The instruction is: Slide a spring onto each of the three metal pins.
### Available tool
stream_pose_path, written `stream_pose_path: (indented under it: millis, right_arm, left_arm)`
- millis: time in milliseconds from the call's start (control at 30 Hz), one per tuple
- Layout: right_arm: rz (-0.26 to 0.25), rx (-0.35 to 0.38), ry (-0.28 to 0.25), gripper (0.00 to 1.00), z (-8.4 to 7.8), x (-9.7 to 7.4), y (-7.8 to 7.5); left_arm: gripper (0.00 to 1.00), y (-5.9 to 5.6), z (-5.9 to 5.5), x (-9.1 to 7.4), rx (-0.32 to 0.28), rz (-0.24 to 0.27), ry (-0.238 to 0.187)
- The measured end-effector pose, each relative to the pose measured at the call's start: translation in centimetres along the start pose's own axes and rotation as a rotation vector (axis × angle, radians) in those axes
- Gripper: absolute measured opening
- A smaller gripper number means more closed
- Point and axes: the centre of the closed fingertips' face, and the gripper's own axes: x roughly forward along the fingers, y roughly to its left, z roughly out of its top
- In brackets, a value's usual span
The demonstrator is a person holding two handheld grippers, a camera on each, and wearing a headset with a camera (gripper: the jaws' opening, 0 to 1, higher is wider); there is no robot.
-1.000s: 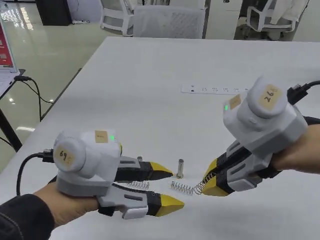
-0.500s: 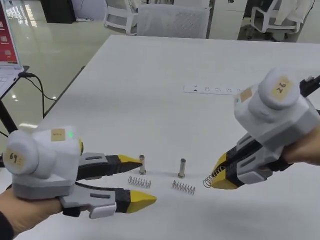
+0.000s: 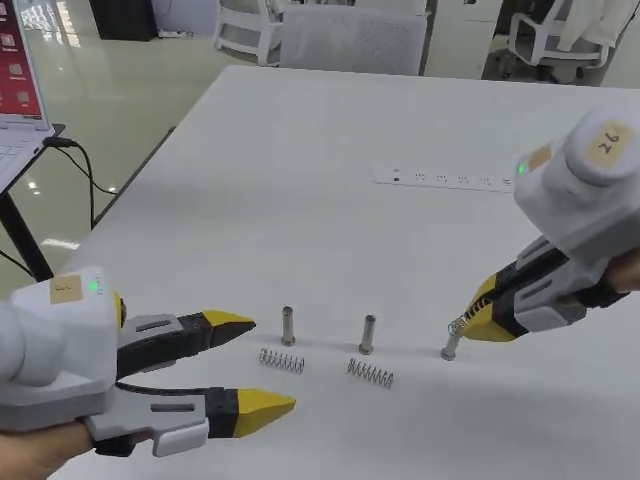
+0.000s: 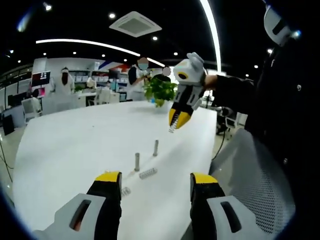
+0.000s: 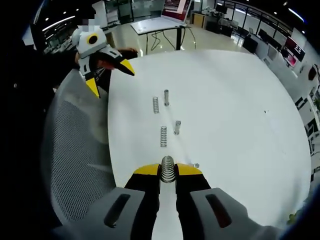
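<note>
Three short metal pins stand in a row on the white table: the left pin (image 3: 288,325), the middle pin (image 3: 368,333) and the right pin (image 3: 450,345). Two springs lie flat in front of them, one (image 3: 281,360) by the left pin and one (image 3: 370,373) by the middle pin. My right gripper (image 3: 478,324) is shut on a third spring (image 3: 461,319), whose free end hangs just above the right pin. The right gripper view has that spring (image 5: 167,172) end-on between its jaws. My left gripper (image 3: 250,362) stands open and empty, left of the pins.
A white power strip (image 3: 450,181) lies farther back on the table (image 3: 300,180). A laptop (image 3: 20,110) sits on a stand beyond the left edge. Office chairs (image 3: 350,40) stand at the far end.
My right gripper has lifted a spring off the table and carried it right, to just above the right pin. My left gripper has drawn back left, away from the pins.
</note>
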Motion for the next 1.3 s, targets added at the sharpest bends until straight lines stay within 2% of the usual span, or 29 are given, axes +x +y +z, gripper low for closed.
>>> stream_pose_path:
  millis: [100,267,533,1000,1300]
  right_arm:
    - [-0.038,-0.002,0.032,0.08,-0.6,0.1,-1.5]
    - [-0.067,-0.015,0.104,0.08,-1.8,0.9,-2.9]
    - [-0.065,-0.038,0.153,0.08,-2.0,2.1,-4.0]
    - [-0.031,-0.05,0.229,0.08,-2.8,4.0,-4.6]
    - [-0.02,-0.045,0.246,0.08,-3.2,4.7,-4.7]
  left_arm:
    - [0.53,0.0,0.1,0.0,-0.001,0.004,-0.002]
    - [0.56,0.1,0.0,0.2,-0.011,0.013,-0.002]
    - [0.57,-0.3,-0.8,0.6,0.0,0.002,0.028]
    - [0.57,-0.7,-1.3,0.8,-0.002,-0.007,0.044]
    - [0.56,-0.7,-1.4,0.8,-0.003,-0.01,0.045]
